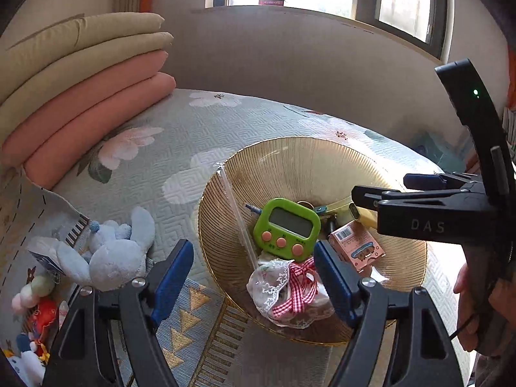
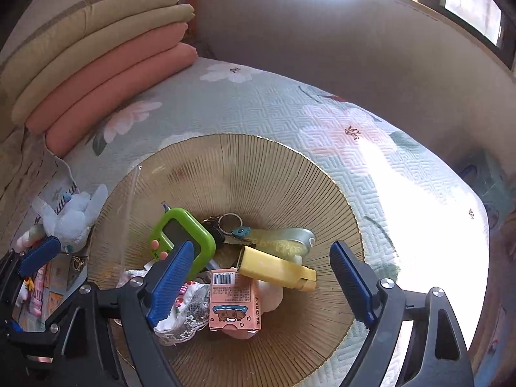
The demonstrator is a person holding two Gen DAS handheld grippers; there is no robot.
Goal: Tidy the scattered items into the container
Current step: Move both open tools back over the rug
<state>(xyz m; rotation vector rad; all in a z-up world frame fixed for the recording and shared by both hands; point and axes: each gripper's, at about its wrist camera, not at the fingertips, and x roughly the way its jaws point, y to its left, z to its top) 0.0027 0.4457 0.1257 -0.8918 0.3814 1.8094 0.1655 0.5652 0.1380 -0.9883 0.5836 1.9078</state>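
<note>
A ribbed golden glass bowl [image 1: 322, 158] [image 2: 258, 161] sits on the quilted bed. In it lie a green timer [image 1: 286, 224] [image 2: 190, 237], a pink card box [image 1: 358, 246] [image 2: 233, 303], a yellow case [image 2: 274, 267], keys with a ring [image 2: 230, 225], a lace pouch with red gingham ribbon [image 1: 287, 290] and a clear straw [image 1: 238, 216]. My left gripper [image 1: 254, 271] is open and empty over the bowl's near rim. My right gripper [image 2: 258, 277] is open and empty above the bowl; it also shows in the left wrist view [image 1: 380, 193]. A pale blue plush rabbit [image 1: 109, 251] [image 2: 72, 216] lies left of the bowl.
Folded green and pink quilts [image 1: 84, 96] [image 2: 96, 64] are stacked at the back left. Small toys [image 1: 35, 306] lie at the left edge on a patterned mat. A grey headboard [image 1: 290, 58] and a window stand behind the bed.
</note>
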